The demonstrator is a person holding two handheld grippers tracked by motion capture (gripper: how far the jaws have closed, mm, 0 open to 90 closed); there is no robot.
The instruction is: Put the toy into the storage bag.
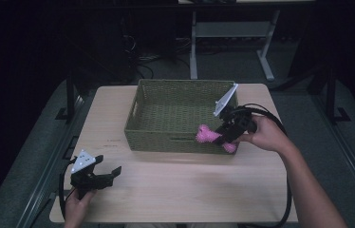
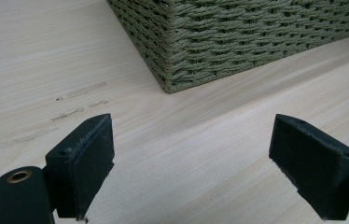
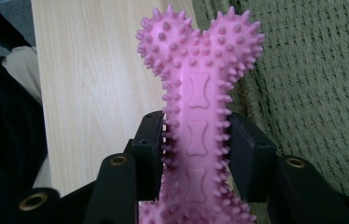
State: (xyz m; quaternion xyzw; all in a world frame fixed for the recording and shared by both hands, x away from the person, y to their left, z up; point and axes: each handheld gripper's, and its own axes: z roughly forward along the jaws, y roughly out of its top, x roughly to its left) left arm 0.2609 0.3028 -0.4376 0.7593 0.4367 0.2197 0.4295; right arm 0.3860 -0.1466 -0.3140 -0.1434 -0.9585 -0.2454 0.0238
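Right gripper (image 1: 224,134) clamped on pink spiked bone toy (image 3: 199,116) at basket's (image 1: 175,86) near wall | left gripper (image 1: 100,173) jaws apart, idle over table (image 1: 190,190) | likely step: lift toy clear of the rim before releasing inside.

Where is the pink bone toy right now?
The bone toy is clamped in the right gripper, at the basket's near right corner in the high view; the right gripper view shows its shaft between the jaws.
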